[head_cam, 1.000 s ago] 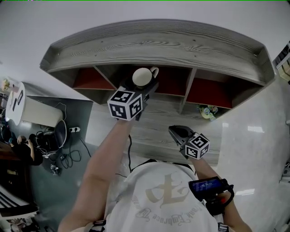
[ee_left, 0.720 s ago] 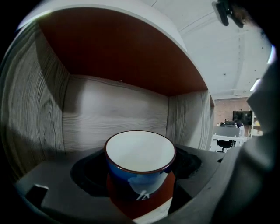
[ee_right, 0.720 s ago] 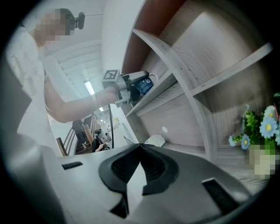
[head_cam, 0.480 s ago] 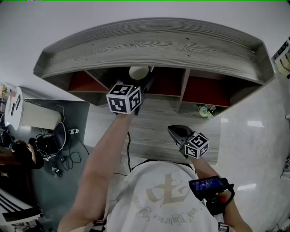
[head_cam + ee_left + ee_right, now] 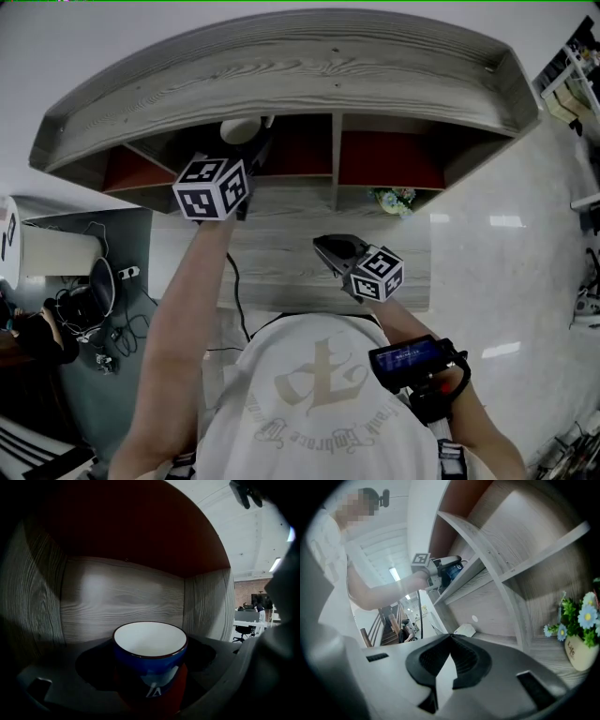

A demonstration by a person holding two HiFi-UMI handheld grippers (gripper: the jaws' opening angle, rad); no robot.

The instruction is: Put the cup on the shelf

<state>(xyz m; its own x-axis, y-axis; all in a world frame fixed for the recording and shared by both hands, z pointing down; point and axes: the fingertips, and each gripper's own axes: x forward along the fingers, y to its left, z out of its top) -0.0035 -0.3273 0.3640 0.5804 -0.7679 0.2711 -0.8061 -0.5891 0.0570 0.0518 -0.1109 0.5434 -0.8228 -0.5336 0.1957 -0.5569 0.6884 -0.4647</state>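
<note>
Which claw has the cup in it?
The left claw: the blue cup with the white inside is gripped between its jaws, up in the shelf. The right claw is shut, with nothing in it.

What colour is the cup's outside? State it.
The cup is blue outside; left gripper view.

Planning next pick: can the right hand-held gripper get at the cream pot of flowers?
Probably yes: the right hand-held gripper is empty and nothing stands between it and the cream pot of flowers.
</note>
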